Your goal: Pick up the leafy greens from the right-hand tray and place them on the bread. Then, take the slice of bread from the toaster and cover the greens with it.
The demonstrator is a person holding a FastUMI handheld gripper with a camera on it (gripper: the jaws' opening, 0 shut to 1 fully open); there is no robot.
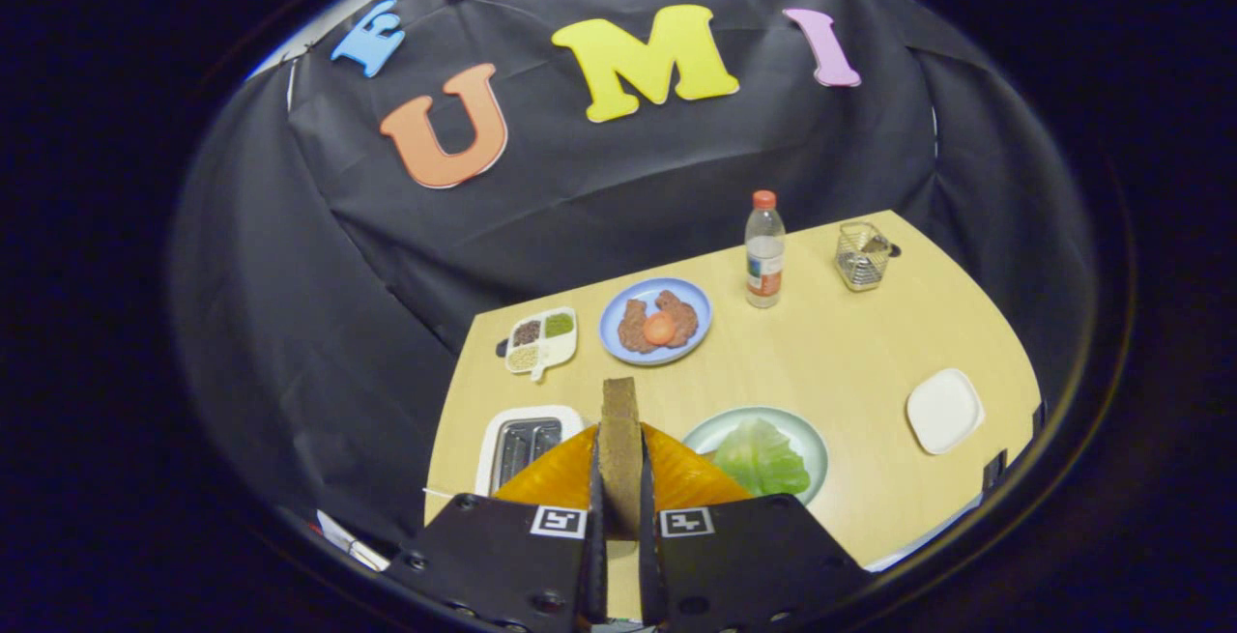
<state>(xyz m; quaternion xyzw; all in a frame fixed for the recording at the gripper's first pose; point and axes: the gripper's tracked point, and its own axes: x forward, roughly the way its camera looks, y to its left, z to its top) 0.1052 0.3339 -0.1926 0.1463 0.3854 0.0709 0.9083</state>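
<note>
A brown slice of bread [619, 420] stands edge-on between my two fingers, and my gripper [619, 478] is shut on it, lifted above the table. Just left of the fingers and below them sits the white toaster [522, 442], its slots showing dark. Just right of the fingers lies a pale green plate [723, 425] with the leafy greens [762, 459] spread on it. Whatever lies under the greens is hidden.
Beyond the fingers, a blue plate [655, 322] holds brown patties and an orange round piece. Left of it is a divided dish [542, 339] of beans. A bottle [764, 250], a wire holder [862, 255] and a white square plate [944, 410] stand to the right on the wooden table [850, 353].
</note>
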